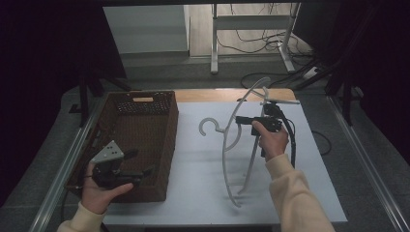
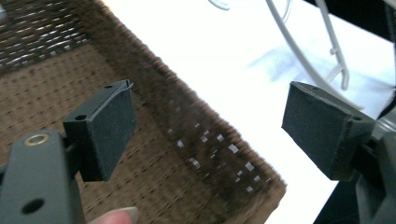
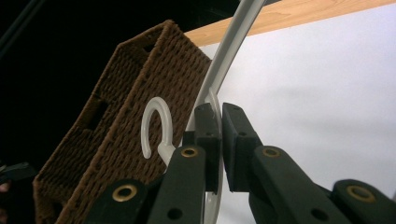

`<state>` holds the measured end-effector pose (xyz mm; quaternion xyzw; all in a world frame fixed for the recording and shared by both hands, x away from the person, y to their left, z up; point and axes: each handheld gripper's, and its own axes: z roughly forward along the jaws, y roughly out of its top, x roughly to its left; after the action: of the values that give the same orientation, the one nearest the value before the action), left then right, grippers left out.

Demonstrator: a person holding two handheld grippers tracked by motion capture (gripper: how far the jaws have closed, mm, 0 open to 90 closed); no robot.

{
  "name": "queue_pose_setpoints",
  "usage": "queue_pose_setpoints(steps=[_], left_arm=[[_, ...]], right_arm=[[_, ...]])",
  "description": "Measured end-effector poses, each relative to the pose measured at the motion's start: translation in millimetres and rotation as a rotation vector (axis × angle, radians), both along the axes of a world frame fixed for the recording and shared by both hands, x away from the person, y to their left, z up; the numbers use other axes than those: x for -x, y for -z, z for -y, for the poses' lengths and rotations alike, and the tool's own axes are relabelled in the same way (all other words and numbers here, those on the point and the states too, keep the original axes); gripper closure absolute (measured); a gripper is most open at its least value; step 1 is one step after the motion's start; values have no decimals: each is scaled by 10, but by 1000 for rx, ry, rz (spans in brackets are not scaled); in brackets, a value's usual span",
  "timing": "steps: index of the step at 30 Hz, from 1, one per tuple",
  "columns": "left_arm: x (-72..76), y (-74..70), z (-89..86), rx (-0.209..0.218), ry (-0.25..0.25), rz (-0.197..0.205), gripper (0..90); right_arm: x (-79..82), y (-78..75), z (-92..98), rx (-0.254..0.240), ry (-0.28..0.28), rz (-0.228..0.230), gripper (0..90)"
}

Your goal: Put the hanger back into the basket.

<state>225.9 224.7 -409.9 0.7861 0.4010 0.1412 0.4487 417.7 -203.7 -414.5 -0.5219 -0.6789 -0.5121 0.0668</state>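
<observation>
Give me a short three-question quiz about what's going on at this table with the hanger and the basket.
1. True or false: the right gripper is shut on the white hanger.
2. Which does the left gripper hover over? A) the brown basket B) the white table top C) the floor
3. In the high view, which way does the hanger's hook point: toward the basket or away from it?

Key
1. True: its two jaws clamp the hanger near the neck, and the hanger is lifted at a tilt.
2. A: its jaws stand wide apart above the basket's inside, with nothing between them.
3. Toward the basket.
</observation>
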Motion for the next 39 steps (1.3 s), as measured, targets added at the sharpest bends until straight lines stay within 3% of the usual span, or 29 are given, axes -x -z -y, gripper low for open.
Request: queue_pose_setpoints(steps=[6,15,22,29,33,39], left_arm=[[-73,-20,209,12,36,-11,183],[-163,-4,517,44,90,-44,193],[-245,-12,889,62,162,-68,211],[-407,89,1245,70,183,-124,227],[-493,140,1356,119,194,-159,245],[-588,245,1519,146,222,-199,281]], right_arm=[[111,36,36,-47,-4,1,855],[202,-1,49,-74,-6,13,855],[247,-67,-16,-107,-28,30,854],[274,-96,-22,-118,-36,41,854],[283,-99,-26,-129,-36,47,853],[308,-113,-49,-149,-38,51,853]])
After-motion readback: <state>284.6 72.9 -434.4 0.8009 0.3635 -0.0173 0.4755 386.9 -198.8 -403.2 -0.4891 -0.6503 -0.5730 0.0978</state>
